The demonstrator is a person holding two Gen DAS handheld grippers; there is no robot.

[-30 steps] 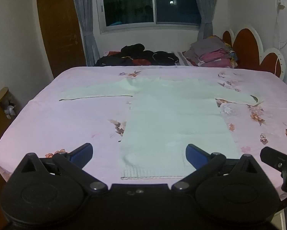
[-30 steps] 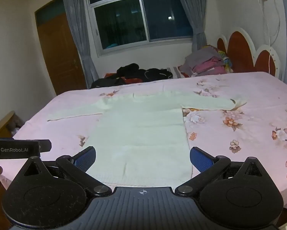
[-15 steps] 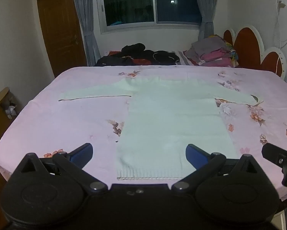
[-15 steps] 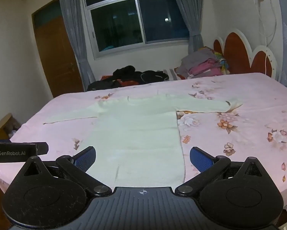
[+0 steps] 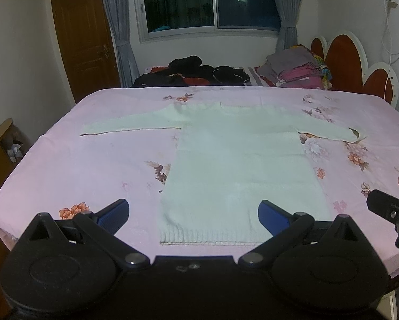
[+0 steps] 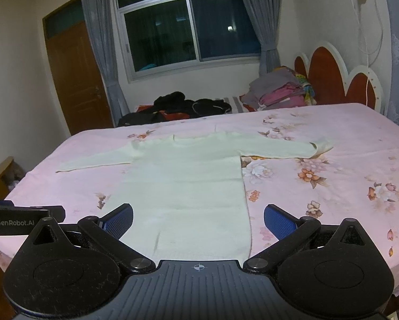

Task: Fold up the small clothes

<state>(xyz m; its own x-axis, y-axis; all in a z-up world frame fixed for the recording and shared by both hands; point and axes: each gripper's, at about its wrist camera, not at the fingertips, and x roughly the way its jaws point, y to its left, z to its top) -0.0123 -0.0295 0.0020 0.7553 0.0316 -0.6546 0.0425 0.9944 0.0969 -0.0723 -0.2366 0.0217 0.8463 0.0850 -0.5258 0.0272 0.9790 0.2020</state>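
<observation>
Both pairs of tongs are spread wide and pinching nothing: the left tongs (image 5: pixel 193 210) hang just off the near edge of the bed with their blue-padded fingers (image 5: pixel 113 212) straddling the hem, and the right tongs (image 6: pixel 198 218) sit beside them, likewise gaping, with the hem's right corner lying between the pads. From where I stand this looks like a pause to line up rather than a grab, since neither pair touches cloth

Ahead of them lies the pale cream long-sleeved knitted sweater (image 5: pixel 239 165), flat on its front or back, I cannot tell which, with the ribbed hem (image 5: pixel 210 238) nearest the tongs and the neckline at the far end. The left sleeve (image 5: pixel 130 125) and the right sleeve (image 5: pixel 330 130) are stretched straight out to the sides, the right cuff curled up slightly. Laid out like that, every edge is reachable and the folds can be taken one at a time; I judge no fold has been made yet, and a sleeve or a hem corner is the likely first hold

Under it all is the pink flower-printed bedsheet (image 5: pixel 92 165), smooth enough that the knit should slide without bunching. Further back a heap of dark clothes (image 5: pixel 194 72) and a stack of folded grey and pink garments (image 5: pixel 298 69) sit by the red scalloped headboard (image 5: pixel 346 61), well clear of the working area
</observation>
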